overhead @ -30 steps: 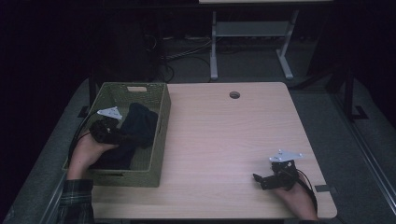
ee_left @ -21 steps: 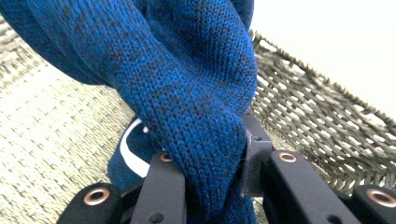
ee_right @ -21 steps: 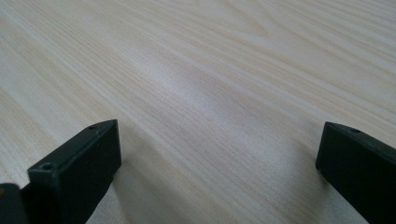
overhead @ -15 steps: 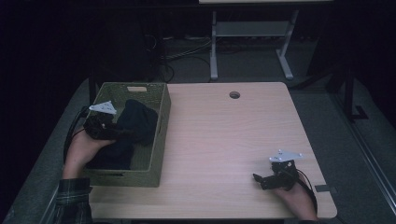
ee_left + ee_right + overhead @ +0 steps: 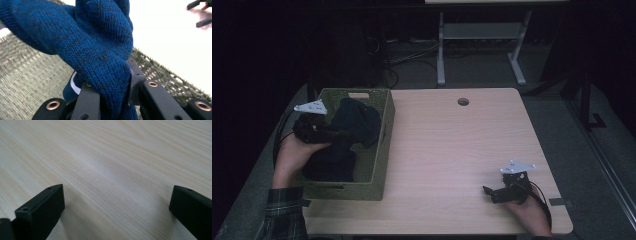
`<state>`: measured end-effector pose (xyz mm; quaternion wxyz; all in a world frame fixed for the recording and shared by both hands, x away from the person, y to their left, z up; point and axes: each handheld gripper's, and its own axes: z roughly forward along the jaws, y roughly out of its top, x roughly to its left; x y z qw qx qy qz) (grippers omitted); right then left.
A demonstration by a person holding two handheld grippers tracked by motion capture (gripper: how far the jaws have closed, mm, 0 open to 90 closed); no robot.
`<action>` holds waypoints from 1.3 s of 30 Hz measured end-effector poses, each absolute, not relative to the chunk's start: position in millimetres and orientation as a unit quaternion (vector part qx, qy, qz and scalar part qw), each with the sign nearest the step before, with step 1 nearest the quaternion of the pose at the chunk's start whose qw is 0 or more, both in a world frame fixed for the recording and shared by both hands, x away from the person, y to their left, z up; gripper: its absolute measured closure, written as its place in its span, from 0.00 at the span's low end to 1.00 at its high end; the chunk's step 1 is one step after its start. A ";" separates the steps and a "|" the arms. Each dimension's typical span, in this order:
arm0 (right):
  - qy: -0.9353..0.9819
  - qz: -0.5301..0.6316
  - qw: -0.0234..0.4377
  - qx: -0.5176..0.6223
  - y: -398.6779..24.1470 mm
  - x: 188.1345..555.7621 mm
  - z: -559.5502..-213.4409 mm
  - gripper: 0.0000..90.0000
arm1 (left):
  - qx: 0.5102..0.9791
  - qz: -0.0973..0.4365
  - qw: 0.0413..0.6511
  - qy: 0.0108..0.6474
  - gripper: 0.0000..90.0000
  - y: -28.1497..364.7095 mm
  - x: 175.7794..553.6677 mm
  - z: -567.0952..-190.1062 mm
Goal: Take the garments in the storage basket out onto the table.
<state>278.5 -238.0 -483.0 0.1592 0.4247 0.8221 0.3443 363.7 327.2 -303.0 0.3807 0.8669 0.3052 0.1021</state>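
A person's left gripper (image 5: 343,134) clamps a fold of dark blue knitted garment (image 5: 358,122) inside the green woven basket (image 5: 383,145) at the table's left edge; since 1 second ago the hand has risen and drawn back toward the basket's left wall, and the bunch of cloth now stands higher above the rim, with the rest trailing down into the basket. In the left gripper view the knit (image 5: 100,50) is pinched tight between the 2 black jaws, so the lift out of the basket looks well begun, though most of the garment is yet to clear the rim. Right of the basket, the wooden table (image 5: 452,150) lies bare up to a round cable hole (image 5: 463,101). Far right of the basket, near the table's front edge, the right gripper (image 5: 490,193) rests where it was, its jaws standing wide apart over bare wood (image 5: 112,170). The dim high view makes the cloth nearly black, its shape and kind hard to tell; whatever lies under it in the basket is hidden
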 end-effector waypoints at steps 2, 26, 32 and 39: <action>0.823 0.344 0.158 0.424 -238.1 278.6 -482.9 0.00 | 0.867 0.106 0.382 0.303 0.84 326.0 363.1 -296.9; 0.823 0.345 0.157 0.424 -238.0 278.5 -482.7 0.00 | 0.821 0.130 0.465 0.306 0.86 329.2 358.8 -263.6; 0.822 0.345 0.157 0.425 -238.0 278.4 -482.8 0.00 | 0.821 0.138 0.466 0.299 0.86 322.2 359.8 -254.2; 0.822 0.345 0.157 0.425 -238.0 278.4 -482.7 0.00 | 0.820 0.143 0.474 0.287 0.86 315.2 361.9 -239.0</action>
